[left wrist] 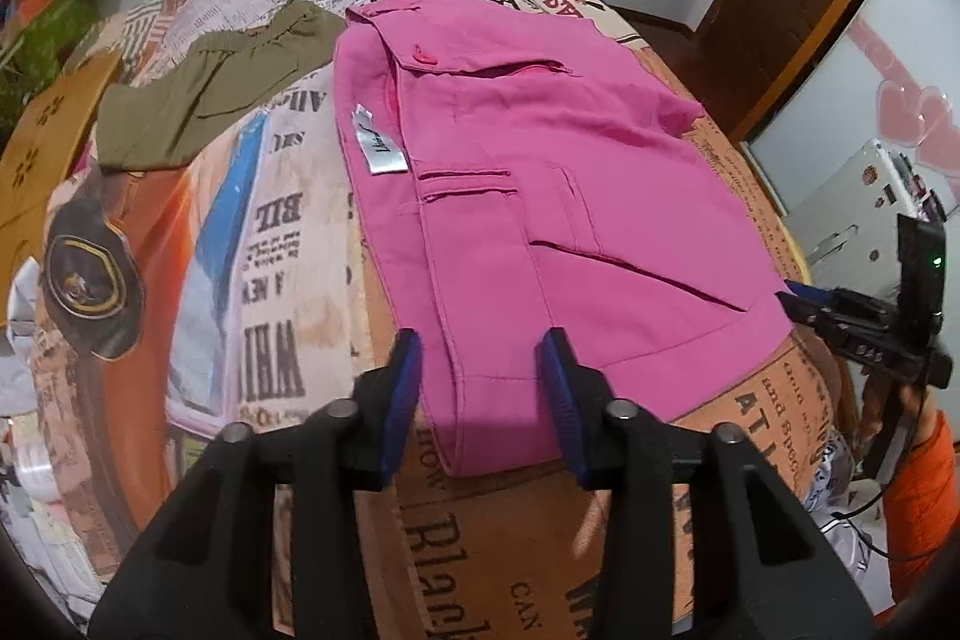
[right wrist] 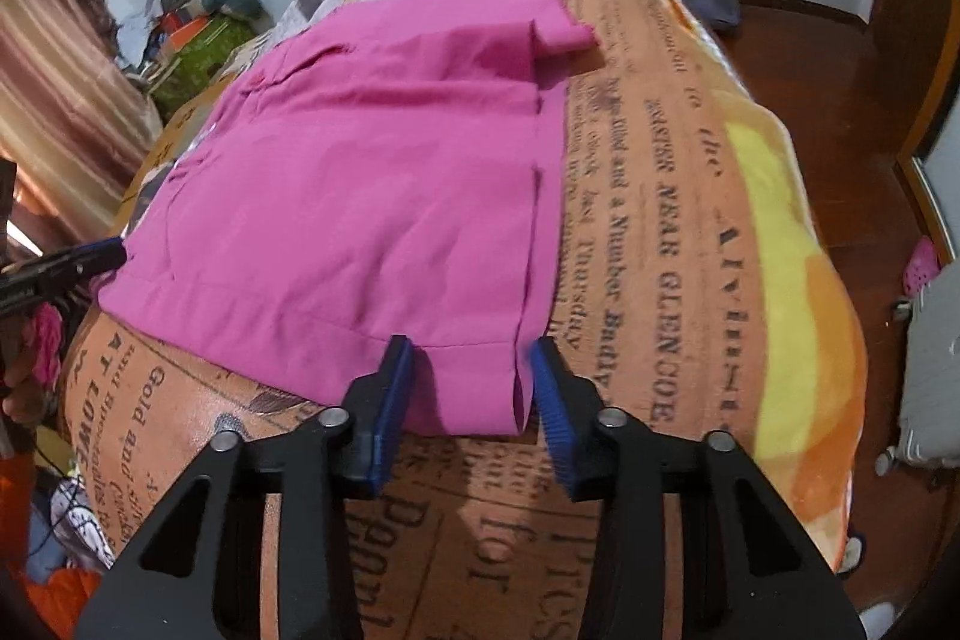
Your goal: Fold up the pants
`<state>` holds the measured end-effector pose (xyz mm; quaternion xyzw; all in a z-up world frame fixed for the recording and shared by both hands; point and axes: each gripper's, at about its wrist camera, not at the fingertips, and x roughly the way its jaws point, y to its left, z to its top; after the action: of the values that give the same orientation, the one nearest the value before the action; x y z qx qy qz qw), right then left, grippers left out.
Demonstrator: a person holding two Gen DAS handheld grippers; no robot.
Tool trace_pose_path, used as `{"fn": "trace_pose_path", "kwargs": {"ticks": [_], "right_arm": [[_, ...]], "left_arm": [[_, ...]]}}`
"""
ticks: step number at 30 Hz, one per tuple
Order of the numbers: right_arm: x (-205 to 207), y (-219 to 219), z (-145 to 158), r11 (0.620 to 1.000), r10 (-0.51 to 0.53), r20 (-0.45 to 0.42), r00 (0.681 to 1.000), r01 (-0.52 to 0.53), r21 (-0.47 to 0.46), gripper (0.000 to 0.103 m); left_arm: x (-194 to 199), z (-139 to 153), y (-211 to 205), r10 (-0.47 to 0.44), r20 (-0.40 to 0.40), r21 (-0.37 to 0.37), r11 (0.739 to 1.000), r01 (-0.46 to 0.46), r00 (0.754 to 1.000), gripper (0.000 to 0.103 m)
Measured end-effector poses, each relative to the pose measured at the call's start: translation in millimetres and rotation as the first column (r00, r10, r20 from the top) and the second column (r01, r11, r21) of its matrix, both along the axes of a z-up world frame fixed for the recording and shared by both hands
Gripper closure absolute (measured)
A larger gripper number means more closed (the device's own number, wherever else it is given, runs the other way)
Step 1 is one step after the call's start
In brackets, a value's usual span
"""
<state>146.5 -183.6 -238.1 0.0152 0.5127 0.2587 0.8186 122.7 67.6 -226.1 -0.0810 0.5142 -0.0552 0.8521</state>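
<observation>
A big bed (left wrist: 300, 232) with a newspaper-print blanket (right wrist: 660, 232) holds the pink pants (left wrist: 540, 196), which lie flat and folded near its front edge, with green pants (left wrist: 204, 100) well off to the side. The left gripper (left wrist: 480, 358) has its fingers wide apart, one on each side of the near pink corner. The right gripper (right wrist: 471, 370) has its fingers wide too, around the other near corner, not pinching it
</observation>
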Motion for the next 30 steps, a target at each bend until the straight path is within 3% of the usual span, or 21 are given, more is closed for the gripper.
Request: {"fn": "trace_pose_path", "kwargs": {"ticks": [2,4,16,22,25,27,30], "right_arm": [[0.0,2.8,0.3,1.0,0.002,0.006,1.0,-0.002,-0.002,0.09],[-1.5,6.3,1.2,1.0,0.015,0.02,1.0,-0.015,-0.02,0.093],[-17.5,2.7,3.5,0.996,0.067,0.037,0.997,-0.065,-0.067,0.095],[-6.3,2.2,22.7,0.994,0.038,0.081,0.996,-0.029,-0.101,0.087],[0.8,1.7,40.3,0.993,0.026,0.153,0.988,-0.008,-0.118,0.071],[7.7,2.2,52.5,0.994,0.021,0.196,0.98,0.0,-0.107,0.064],[22.6,5.9,66.2,0.995,0.018,0.244,0.97,0.007,-0.1,0.064]], "left_arm": [[-0.8,0.2,-3.1,-0.002,0.004,0.002,1.0,0.002,1.0,0.08],[-1.2,1.5,-8.6,-0.004,0.016,0.053,0.999,0.003,1.0,0.092],[-13.4,3.3,-4.0,-0.046,0.029,0.129,0.991,0.042,0.999,0.095],[-3.3,16.7,3.7,-0.022,0.04,0.106,0.994,0.018,0.999,0.093],[7.3,34.0,13.9,0.011,0.083,0.134,0.991,-0.022,0.996,0.092],[20.4,43.5,22.8,0.035,0.104,0.136,0.989,-0.049,0.994,0.084],[43.4,52.4,32.6,0.065,0.131,0.154,0.984,-0.085,0.989,0.077]]}}
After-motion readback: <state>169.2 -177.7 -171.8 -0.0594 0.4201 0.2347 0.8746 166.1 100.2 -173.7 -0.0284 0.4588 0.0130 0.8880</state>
